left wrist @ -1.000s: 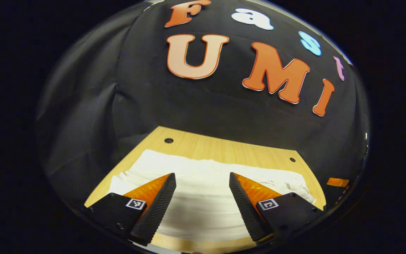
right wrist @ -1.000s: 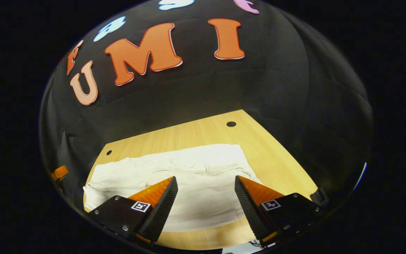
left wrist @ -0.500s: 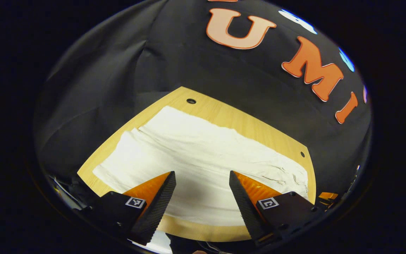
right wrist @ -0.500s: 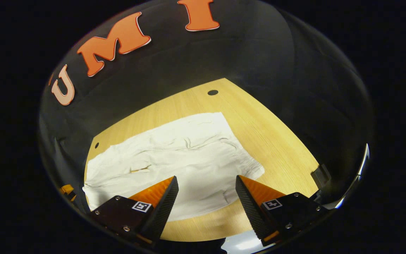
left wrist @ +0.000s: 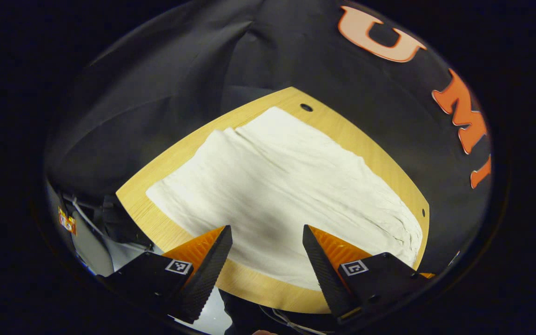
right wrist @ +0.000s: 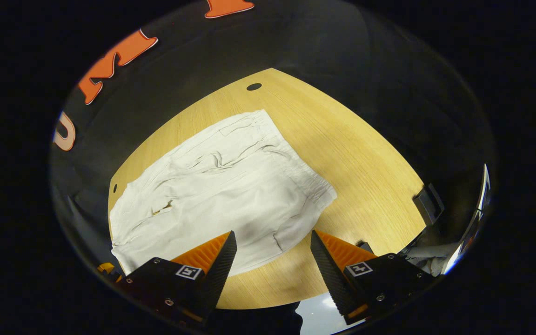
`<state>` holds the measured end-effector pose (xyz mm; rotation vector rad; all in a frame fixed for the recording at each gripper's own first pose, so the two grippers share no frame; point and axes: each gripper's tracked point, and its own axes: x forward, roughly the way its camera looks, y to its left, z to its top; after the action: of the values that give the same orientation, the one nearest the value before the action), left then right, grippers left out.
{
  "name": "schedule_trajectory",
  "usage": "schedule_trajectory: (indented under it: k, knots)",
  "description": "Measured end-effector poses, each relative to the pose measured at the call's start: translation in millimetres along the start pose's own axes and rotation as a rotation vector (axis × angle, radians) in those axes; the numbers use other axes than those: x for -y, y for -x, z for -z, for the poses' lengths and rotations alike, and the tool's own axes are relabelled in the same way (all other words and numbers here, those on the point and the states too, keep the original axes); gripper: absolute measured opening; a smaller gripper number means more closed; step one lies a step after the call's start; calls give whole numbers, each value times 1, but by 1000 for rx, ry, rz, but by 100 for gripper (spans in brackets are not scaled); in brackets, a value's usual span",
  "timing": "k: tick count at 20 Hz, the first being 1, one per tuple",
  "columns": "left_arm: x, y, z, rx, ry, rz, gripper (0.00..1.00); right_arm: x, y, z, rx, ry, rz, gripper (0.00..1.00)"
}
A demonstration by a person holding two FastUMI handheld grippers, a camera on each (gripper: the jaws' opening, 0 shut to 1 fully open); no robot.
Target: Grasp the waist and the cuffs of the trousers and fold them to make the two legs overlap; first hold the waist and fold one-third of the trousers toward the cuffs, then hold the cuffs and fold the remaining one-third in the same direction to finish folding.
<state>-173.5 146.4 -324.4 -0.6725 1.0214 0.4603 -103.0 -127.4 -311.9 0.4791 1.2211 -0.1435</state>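
White trousers [left wrist: 286, 195] lie flat on a wooden table [left wrist: 165, 158], legs side by side. In the left gripper view the cuffs end [left wrist: 189, 177] lies toward the left, and my left gripper [left wrist: 267, 253] hangs open above the near edge of the legs. In the right gripper view the waist [right wrist: 305, 172] with its gathered band points right. My right gripper [right wrist: 271, 258] is open above the near waist corner, with nothing between its fingers.
The table has small round holes [right wrist: 253, 86] near its far corners. A dark clamp-like block [right wrist: 428, 204] sits at the right edge in the right gripper view. Cables and clutter [left wrist: 86, 223] lie below the table's left end. Bare wood [right wrist: 365, 158] lies right of the waist.
Both views have tilted down and pulled back over the last second, so more of the table and trousers shows. Both grippers stay open and hold nothing.
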Motion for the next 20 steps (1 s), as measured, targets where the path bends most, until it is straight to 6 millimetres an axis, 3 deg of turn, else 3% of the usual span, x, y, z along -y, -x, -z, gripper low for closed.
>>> schedule_trajectory:
  k: [9, 13, 20]
  knots:
    - [-91, -26, 0, -90, 216, -103, 100, 2, -12, -7, -23, -70, 5, 96]
    - [-118, -28, -3, -120, 310, -103, 100, 4, -18, -9, -34, -68, 18, 96]
    - [-150, -41, -31, -117, 413, -82, 100, -1, -22, -6, -53, -132, 4, 96]
